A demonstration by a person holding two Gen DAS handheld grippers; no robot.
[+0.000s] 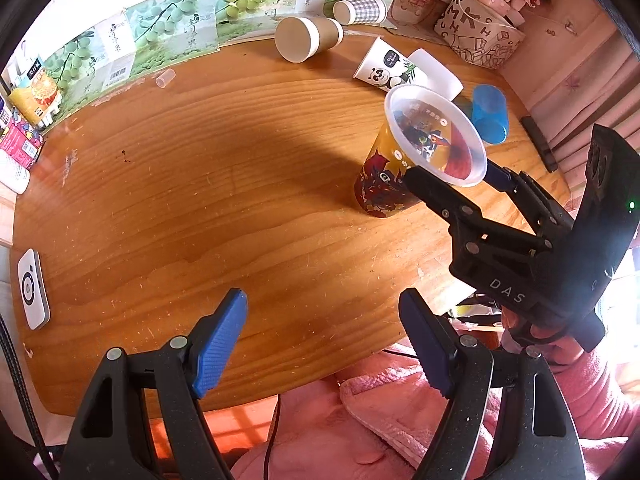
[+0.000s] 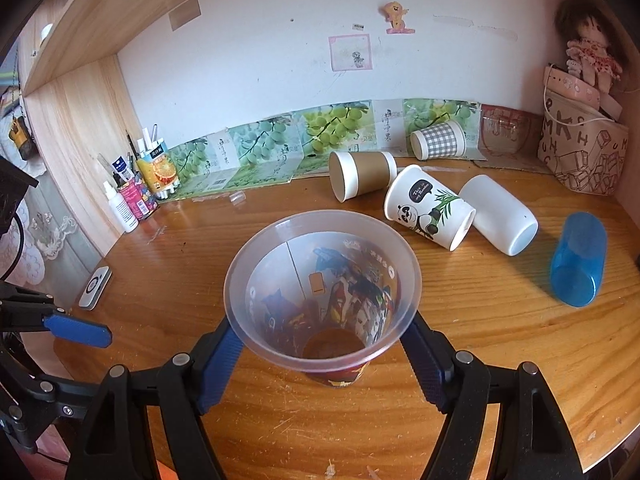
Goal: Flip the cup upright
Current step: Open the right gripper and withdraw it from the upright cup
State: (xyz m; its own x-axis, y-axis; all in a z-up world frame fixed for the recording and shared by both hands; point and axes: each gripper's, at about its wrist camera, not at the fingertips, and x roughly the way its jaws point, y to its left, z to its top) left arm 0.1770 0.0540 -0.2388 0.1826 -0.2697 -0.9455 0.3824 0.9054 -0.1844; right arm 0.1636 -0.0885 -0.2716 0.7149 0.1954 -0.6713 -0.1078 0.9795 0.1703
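Observation:
A clear plastic cup with a colourful cartoon print (image 1: 400,160) (image 2: 324,292) stands upright on the wooden table (image 1: 200,184), mouth up. My right gripper (image 2: 324,352) is shut on the printed cup just under its rim, one blue pad (image 2: 220,364) on each side; it also shows in the left wrist view (image 1: 456,172). My left gripper (image 1: 324,344) is open and empty over the table's front edge, well left of and nearer than the cup; one of its pads shows at the left of the right wrist view (image 2: 78,330).
Several cups lie on their sides at the back: a brown-sleeved cup (image 2: 360,176), a checked cup (image 2: 438,140), a panda cup (image 2: 430,208), a white cup (image 2: 500,216), a blue cup (image 2: 578,264). A white device (image 1: 34,290) lies at the left edge. Bottles and cartons line the back left.

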